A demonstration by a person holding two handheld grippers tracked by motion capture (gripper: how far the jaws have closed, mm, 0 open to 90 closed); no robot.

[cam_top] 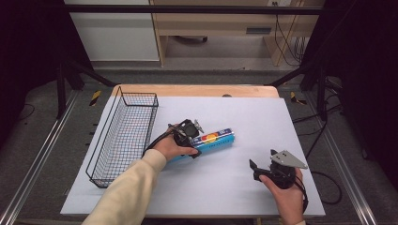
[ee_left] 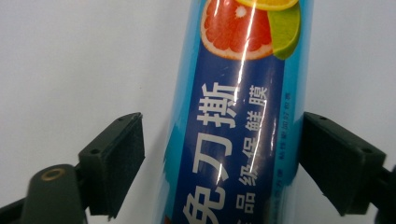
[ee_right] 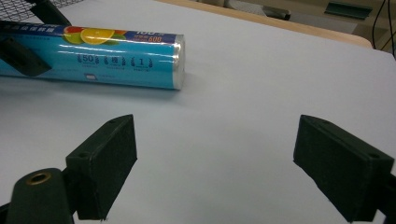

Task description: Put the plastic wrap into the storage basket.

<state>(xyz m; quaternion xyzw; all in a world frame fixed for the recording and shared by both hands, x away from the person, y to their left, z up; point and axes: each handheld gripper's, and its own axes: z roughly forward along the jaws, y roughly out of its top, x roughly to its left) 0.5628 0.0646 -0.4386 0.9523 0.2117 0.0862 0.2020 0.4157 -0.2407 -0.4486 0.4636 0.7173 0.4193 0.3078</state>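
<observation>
Closest to the cam in the left gripper view are the two black jaw pads, standing either side of the cling-film roll (ee_left: 233, 116). The right-hand pad looks pressed against or just touching the wrap; the left-hand pad has a visible strip of white mat between it and the roll, so the squeeze isn't complete. I'd call the left gripper (cam_top: 190, 133) part-open with the roll sitting in the gap — not clamped yet.

Why there? My guess is the grab is aimed at the near part of the roll, on the wire basket's (cam_top: 123, 136) side, so it can be swung over and dropped in. The basket sits at abt 9 o'clock from the roll on the white mat (cam_top: 244, 187), near it but not touching, long side running roughly 12-to-6 — so the roll prob needs turning to fit lengthwise.

Roll orientation: lying flat on its side, near the mat's middle. In the high view its long axis runs from abt 8 o'clock (the end under the left hand (cam_top: 171, 147)) to 2 o'clock (the free end). The fruit print is up. In the right gripper view you can see the capped free end (ee_right: 180, 63) pointing toward 3 o'clock.

Right gripper (cam_top: 263, 171) sits at abt 4-5 o'clock from the roll, well apart, jaws wide and nothing between them but mat. Looks parked, leaving the left hand room to work.
</observation>
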